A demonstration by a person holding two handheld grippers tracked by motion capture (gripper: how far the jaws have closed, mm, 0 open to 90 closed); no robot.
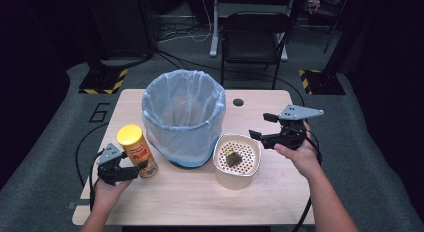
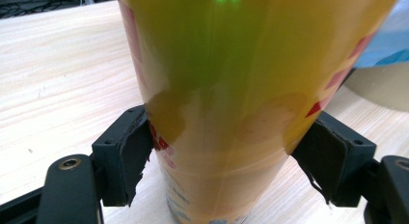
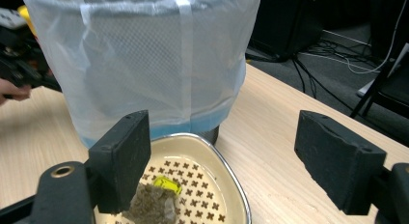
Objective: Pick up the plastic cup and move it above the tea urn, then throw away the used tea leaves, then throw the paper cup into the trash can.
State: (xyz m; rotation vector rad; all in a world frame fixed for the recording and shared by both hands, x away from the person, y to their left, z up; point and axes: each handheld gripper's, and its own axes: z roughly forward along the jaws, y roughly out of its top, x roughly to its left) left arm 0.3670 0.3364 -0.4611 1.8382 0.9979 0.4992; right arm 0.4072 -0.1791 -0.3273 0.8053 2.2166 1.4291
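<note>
Inside strainer basket: tea bag.

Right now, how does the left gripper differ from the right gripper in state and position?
The left gripper is shut on the tall yellow-lidded canister, its pads pressing both sides near the base; the right gripper is open and holds nothing. The left gripper sits low at the table's near left; the right gripper hovers by the cream perforated strainer bowl. Both have black jaws and are hand-held.
</note>
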